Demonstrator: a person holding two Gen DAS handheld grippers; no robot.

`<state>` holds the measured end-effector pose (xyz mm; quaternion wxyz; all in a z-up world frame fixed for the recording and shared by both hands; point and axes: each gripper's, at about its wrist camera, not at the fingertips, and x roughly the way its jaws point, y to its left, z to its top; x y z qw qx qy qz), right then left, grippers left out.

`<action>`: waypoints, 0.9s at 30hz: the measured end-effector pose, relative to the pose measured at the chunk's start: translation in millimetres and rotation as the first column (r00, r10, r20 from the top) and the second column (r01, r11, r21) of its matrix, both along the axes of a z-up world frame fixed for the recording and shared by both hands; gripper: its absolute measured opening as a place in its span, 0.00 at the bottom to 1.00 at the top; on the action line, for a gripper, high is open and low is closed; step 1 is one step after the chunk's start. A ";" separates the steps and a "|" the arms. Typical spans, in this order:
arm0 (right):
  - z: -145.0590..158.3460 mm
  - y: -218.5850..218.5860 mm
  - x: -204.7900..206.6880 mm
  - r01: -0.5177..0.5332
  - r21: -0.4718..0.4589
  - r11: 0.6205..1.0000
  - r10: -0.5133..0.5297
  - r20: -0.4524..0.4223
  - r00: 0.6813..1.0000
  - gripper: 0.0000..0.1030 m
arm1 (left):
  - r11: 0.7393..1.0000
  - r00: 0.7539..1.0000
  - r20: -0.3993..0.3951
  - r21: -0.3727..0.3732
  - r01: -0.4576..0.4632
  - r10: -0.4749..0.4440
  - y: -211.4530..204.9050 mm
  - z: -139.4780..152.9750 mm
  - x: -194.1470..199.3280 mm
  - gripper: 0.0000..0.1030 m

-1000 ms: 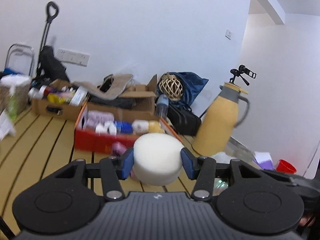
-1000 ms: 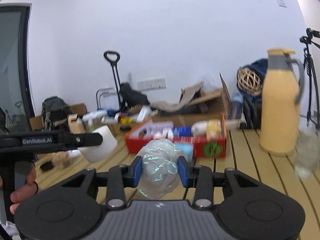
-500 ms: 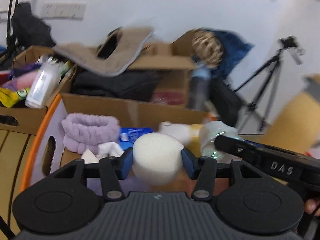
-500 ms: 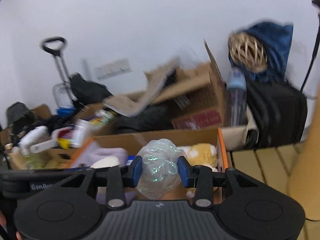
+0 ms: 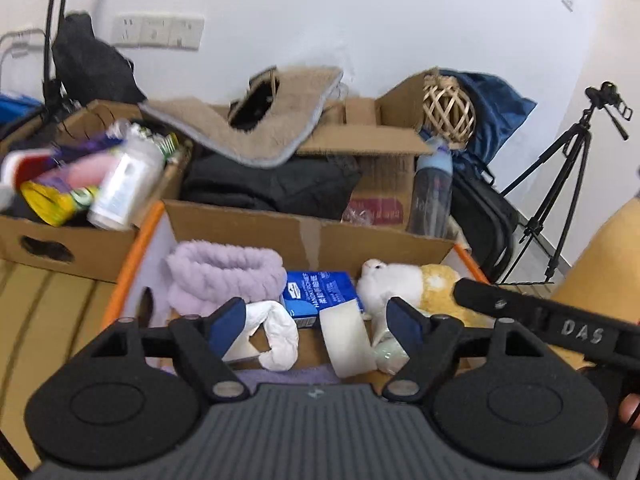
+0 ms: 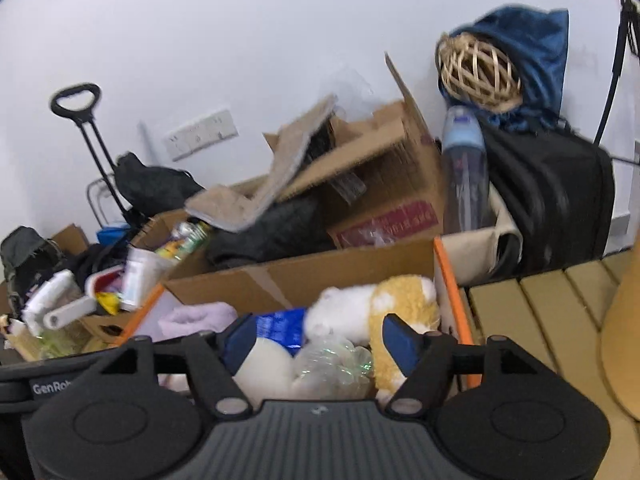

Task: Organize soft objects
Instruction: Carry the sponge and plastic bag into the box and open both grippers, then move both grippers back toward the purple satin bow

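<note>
Low in both frames, the left gripper [image 5: 318, 322] and right gripper [image 6: 318, 340] have just been opening, jaws apart; sponge [image 5: 350, 338] and plastic wad [image 6: 334, 372] lie loose in the box [image 5: 304, 236], mid-frame.

White wall [image 5: 360, 12], wall sockets [image 5: 158, 32], slatted wooden floor [image 6: 532, 312].
</note>
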<state>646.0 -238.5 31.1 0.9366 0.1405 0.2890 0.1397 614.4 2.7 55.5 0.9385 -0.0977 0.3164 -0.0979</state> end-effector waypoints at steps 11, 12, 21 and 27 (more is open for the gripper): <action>108.6 -40.6 -153.4 0.007 -0.054 0.999 0.002 0.168 0.986 0.77 | 0.998 0.982 0.186 0.061 -0.006 -0.005 9.1 100.8 -162.2 0.82; 114.8 -43.5 -170.6 0.005 -0.064 0.998 0.006 0.183 0.983 0.80 | 0.997 0.979 0.205 0.074 -0.006 -0.010 8.5 105.7 -179.9 0.84; 121.6 -42.1 -343.9 -0.023 -0.235 0.972 0.103 0.333 0.937 0.89 | 0.979 0.908 0.416 0.200 -0.045 -0.044 12.3 100.2 -383.6 1.00; 91.1 -34.2 -465.6 0.004 -0.235 0.972 0.108 0.463 0.880 1.00 | 0.953 0.848 0.530 0.257 -0.157 -0.003 19.1 74.1 -489.9 1.00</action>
